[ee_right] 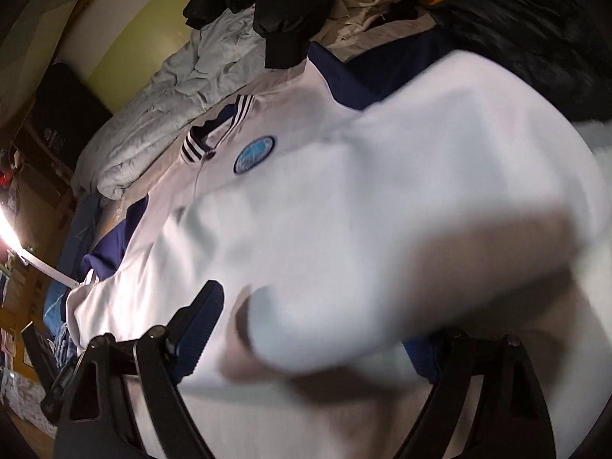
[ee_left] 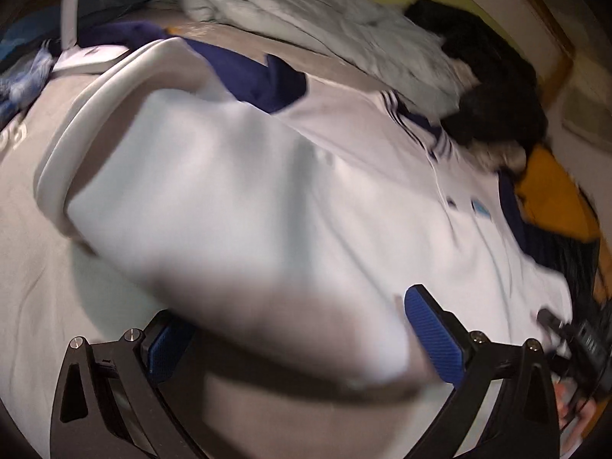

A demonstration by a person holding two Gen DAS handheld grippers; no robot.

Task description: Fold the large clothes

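White jacket (ee_right: 306,199): spread front-up on the bed (ee_left: 23,199); navy panels at the shoulders; navy-and-white striped collar (ee_right: 195,149); round blue badge (ee_right: 254,155) on the chest; lower portion lifted in a blurred fold close to both cameras; far sleeve extended sideways with a broad white cuff band.

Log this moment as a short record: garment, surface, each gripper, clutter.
garment: white jacket with navy sleeves, round blue badge, striped collar; a blurred fold lies between both pairs of jaws
surface: bed
left gripper: jaws wide, fabric between them, grip unclear
right gripper: jaws wide, fabric between them, grip unclear
clutter: pale duvet, dark clothes
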